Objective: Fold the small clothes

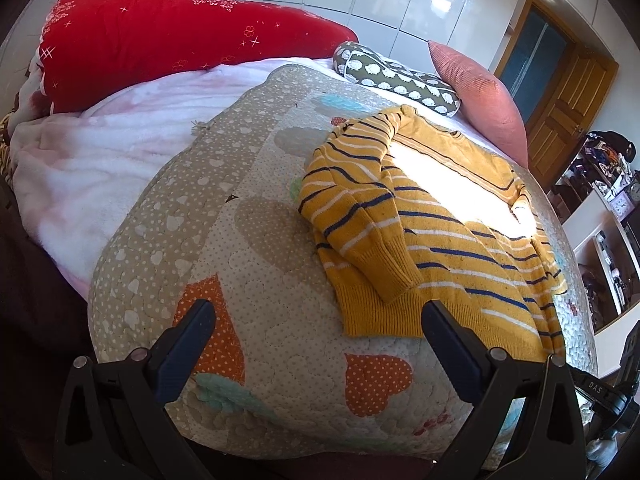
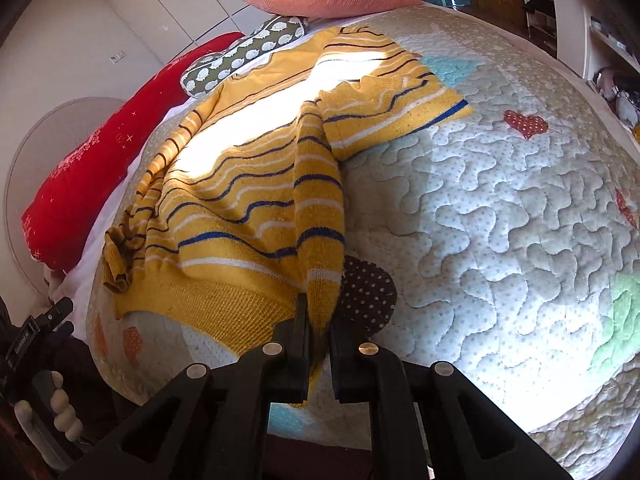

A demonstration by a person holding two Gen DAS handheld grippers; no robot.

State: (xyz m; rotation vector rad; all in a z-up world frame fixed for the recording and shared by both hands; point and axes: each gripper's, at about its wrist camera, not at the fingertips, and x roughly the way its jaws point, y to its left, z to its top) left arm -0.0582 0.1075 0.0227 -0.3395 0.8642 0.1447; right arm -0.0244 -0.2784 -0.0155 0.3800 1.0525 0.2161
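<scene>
A small yellow sweater (image 1: pixel 452 220) with navy and white stripes lies flat on the quilted bedspread (image 1: pixel 260 280). Its left sleeve (image 1: pixel 360 216) is folded across the body. My left gripper (image 1: pixel 316 320) is open and empty, hovering just in front of the sweater's hem. In the right wrist view the sweater (image 2: pixel 240 184) lies ahead, and my right gripper (image 2: pixel 319 320) is shut on the cuff of the right sleeve (image 2: pixel 320 220), which stretches straight down along the sweater's right side toward me.
A red pillow (image 1: pixel 160 44), a green patterned bolster (image 1: pixel 400 76) and a pink cushion (image 1: pixel 484 96) line the head of the bed. A pink fleece blanket (image 1: pixel 100 160) lies to the left. Shelves (image 1: pixel 608 220) and a wooden door (image 1: pixel 560 80) stand on the right.
</scene>
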